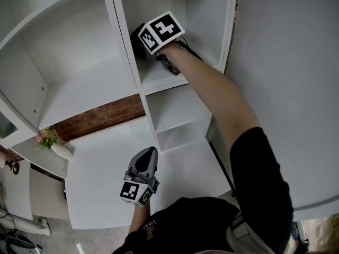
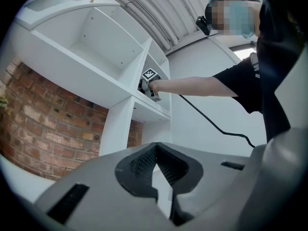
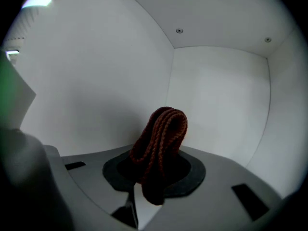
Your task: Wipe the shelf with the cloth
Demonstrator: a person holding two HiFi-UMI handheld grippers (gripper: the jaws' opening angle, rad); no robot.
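One rust-brown knitted cloth (image 3: 161, 138), folded into a ribbed loop, stands clamped in the right claw (image 3: 156, 172) inside a white shelf (image 1: 123, 46) compartment; the left claw (image 2: 155, 150), lower down, is closed and empty.

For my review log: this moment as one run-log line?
right gripper: shut on cloth, inside shelf | left gripper: shut, empty | wiping contact: cannot tell

Rust-brown knitted cloth (image 3: 161, 138), folded in an upright loop, clamped in the right gripper (image 3: 147, 177), seemingly clear of the white shelf (image 3: 216, 95).
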